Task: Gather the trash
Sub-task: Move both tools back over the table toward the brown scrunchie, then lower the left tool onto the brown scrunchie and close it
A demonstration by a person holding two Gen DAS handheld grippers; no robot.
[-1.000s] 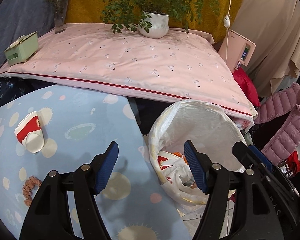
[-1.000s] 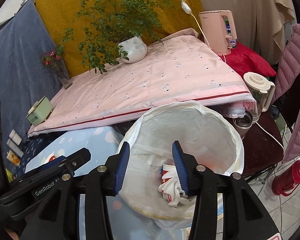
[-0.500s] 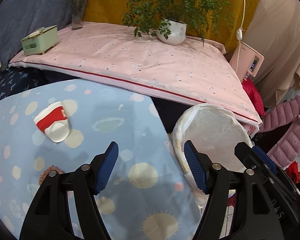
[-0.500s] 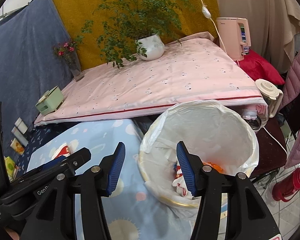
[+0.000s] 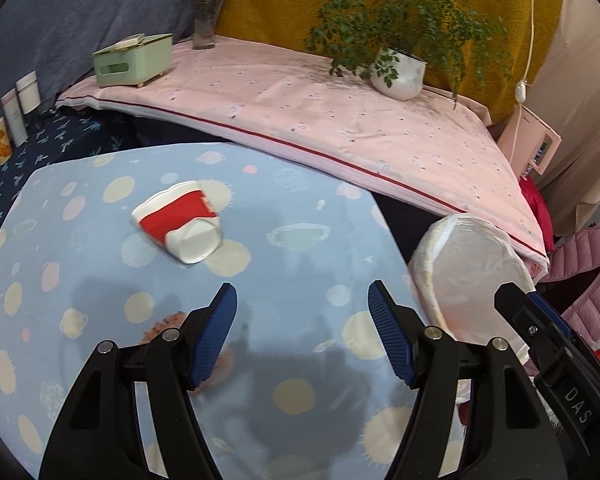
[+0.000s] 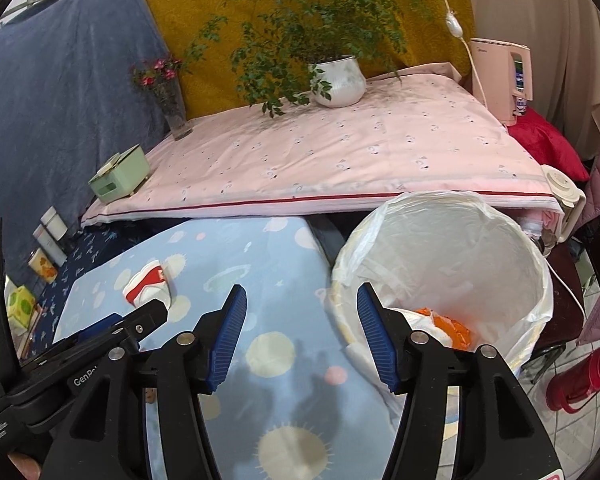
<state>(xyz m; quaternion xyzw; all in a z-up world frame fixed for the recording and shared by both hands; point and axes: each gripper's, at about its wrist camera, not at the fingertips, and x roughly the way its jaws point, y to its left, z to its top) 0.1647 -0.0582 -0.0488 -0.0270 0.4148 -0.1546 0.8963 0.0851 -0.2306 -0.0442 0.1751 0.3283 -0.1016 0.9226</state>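
**Blue cloth, one cup on it, bin at the edge**

The surface [image 5: 300, 360] wears a pale blue cloth dotted with cream circles. Behind it runs a higher ledge under a pink sheet [image 5: 340, 128], carrying a potted plant [image 6: 338, 80], a vase of flowers [image 6: 172, 108] and a green box [image 5: 134, 60], all well back from the bin.

The bin [image 6: 500, 240], lined with a white bag, stands just beside the blue cloth's far right edge. Inside it lie white and orange scraps [image 6: 444, 322].

A crushed red-and-white paper cup [image 5: 180, 222] lies on its side on the blue cloth, well apart from the bin, out toward the cloth's far left part. A brownish item [image 5: 164, 324] sits on the cloth half hidden behind the left claw's finger; I cannot tell what it is.

The left claw [image 5: 302, 304] hangs over the cloth, left of the bin, with its jaws wide and nothing between them; the cup lies beyond it. The right claw [image 6: 302, 304] hangs over the cloth's edge next to the bin, its jaws having just been opening, apart and empty, the right finger in front of the bin's near wall.
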